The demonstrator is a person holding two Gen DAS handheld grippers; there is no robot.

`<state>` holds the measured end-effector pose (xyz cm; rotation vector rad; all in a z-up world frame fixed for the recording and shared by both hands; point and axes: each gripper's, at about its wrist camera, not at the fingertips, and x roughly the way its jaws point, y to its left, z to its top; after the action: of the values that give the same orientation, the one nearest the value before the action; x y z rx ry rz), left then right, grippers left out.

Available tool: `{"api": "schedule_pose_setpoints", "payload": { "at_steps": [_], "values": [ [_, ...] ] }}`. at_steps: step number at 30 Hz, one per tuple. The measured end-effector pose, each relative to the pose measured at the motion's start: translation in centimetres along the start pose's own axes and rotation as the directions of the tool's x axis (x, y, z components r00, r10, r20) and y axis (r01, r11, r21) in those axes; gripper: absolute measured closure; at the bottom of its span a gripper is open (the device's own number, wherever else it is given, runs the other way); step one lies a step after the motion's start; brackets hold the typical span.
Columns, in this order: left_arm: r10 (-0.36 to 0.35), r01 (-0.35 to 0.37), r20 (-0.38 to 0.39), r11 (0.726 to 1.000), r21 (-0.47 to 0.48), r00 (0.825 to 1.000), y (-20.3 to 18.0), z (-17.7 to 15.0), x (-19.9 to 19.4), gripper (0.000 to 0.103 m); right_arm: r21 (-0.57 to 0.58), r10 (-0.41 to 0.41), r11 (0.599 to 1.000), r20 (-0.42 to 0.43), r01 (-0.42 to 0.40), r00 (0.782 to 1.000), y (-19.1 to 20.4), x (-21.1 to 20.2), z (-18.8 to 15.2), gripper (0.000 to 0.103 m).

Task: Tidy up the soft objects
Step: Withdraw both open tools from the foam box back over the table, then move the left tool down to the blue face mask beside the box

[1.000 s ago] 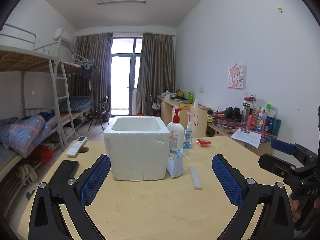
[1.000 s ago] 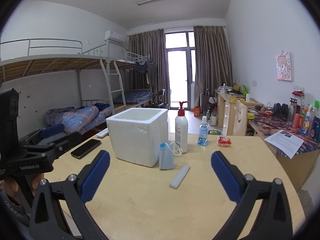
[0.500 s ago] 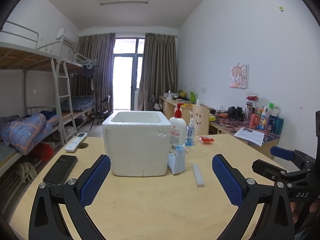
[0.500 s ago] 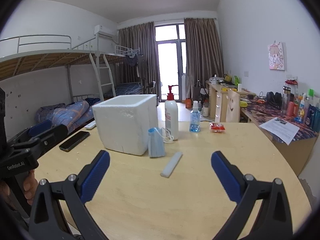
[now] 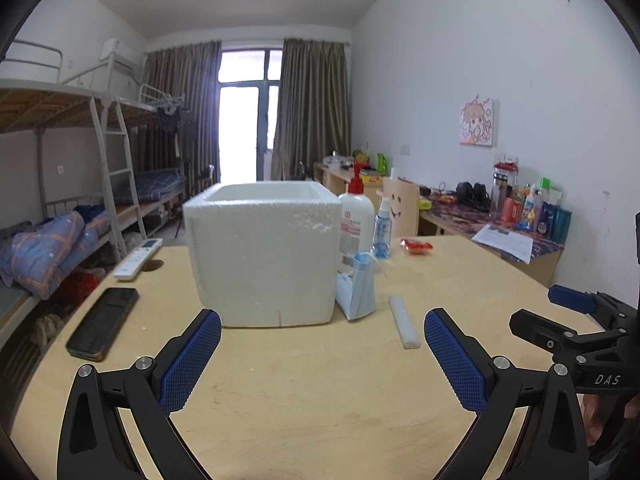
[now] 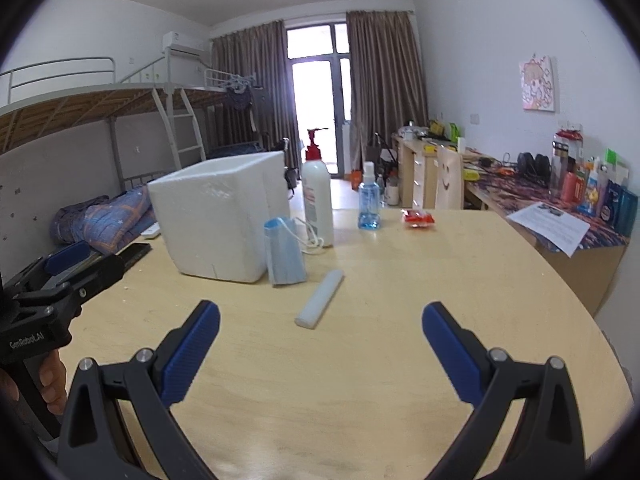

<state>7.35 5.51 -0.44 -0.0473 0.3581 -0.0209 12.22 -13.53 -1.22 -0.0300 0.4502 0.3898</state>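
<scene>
I'm holding my left gripper (image 5: 322, 354) and right gripper (image 6: 320, 346) both wide open, empty, over the desk (image 6: 380, 380): one foam box (image 5: 260, 256), one blue mask (image 6: 284, 254) leaning against it, one white foam stick (image 6: 320, 298) nearby, two bottles (image 6: 318, 196).

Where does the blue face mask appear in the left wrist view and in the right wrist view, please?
Left wrist view: the face mask stands right of centre, leaning at the right front corner of the foam box.
Right wrist view: the face mask is left of centre, at the same corner of the foam box.
Shared landmark: the pump bottle with the red top, just behind the mask.
</scene>
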Motion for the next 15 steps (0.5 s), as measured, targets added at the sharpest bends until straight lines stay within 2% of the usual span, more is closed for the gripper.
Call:
{"api": "schedule_pose_setpoints", "payload": {
  "at_steps": [10, 15],
  "values": [
    [-0.076, 0.076, -0.072, 0.997, 0.008, 0.995, -0.3, 0.8, 3.7, 0.001, 0.014, -0.024, 1.0, -0.09, 0.025, 0.996, -0.8, 2.9, 0.1, 0.001],
    [-0.068, 0.069, -0.106, 0.997, 0.014, 0.992, -0.5, 0.7, 5.3, 0.001, 0.01, -0.023, 1.0, -0.117, 0.025, 0.993, -1.0, 3.8, 0.4, 0.001]
  ]
}}
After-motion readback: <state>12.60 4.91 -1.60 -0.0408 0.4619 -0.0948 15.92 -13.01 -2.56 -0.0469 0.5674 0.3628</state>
